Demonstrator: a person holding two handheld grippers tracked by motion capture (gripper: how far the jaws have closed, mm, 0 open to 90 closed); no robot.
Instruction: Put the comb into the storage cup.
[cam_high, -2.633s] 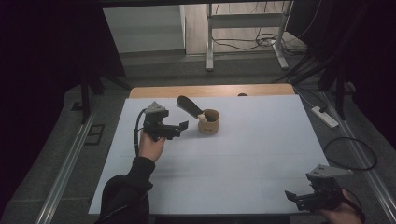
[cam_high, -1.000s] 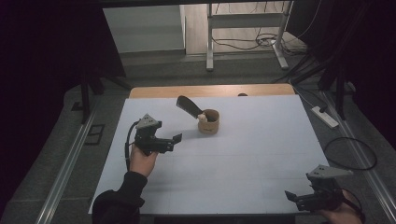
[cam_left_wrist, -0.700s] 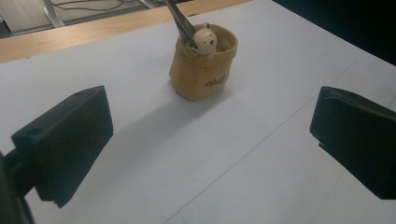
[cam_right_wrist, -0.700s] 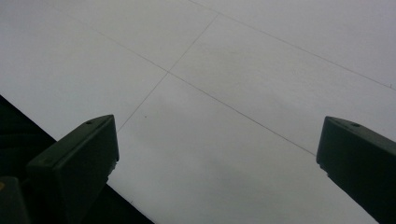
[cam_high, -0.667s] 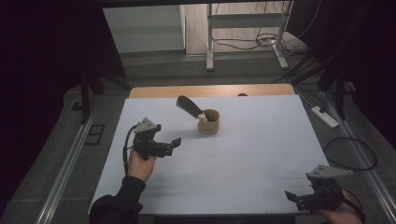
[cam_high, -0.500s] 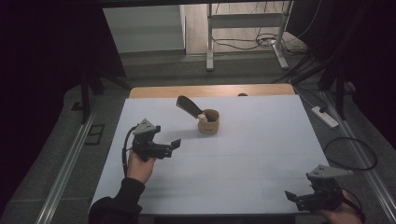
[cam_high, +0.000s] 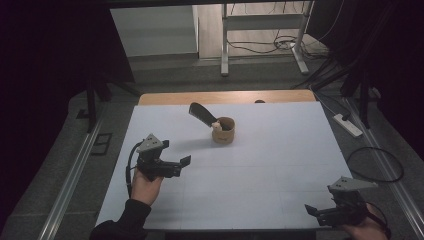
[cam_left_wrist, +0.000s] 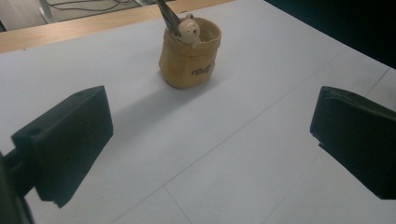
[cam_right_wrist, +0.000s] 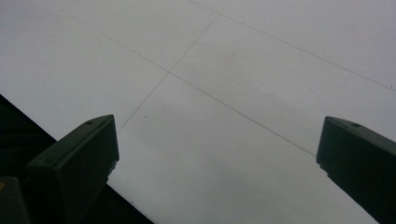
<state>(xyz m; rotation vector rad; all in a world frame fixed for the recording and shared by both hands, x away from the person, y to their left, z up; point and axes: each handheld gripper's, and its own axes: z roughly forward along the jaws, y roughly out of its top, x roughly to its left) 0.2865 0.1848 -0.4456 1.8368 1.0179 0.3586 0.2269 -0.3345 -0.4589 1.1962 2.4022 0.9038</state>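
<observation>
We hold both grippers wide apart and empty: the left gripper (cam_high: 184, 161) well short of the cup (cam_high: 223, 131) at table centre-back, the right gripper (cam_high: 312, 210) near the front edge.

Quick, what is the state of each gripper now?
Left gripper: open, holding nothing, near the cup.
Right gripper: open, holding nothing.

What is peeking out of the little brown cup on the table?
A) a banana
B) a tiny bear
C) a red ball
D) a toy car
B: in the left gripper view, a small cream bear head sits at the rim of the brown cup, next to a dark handle that leans out of it.
</observation>
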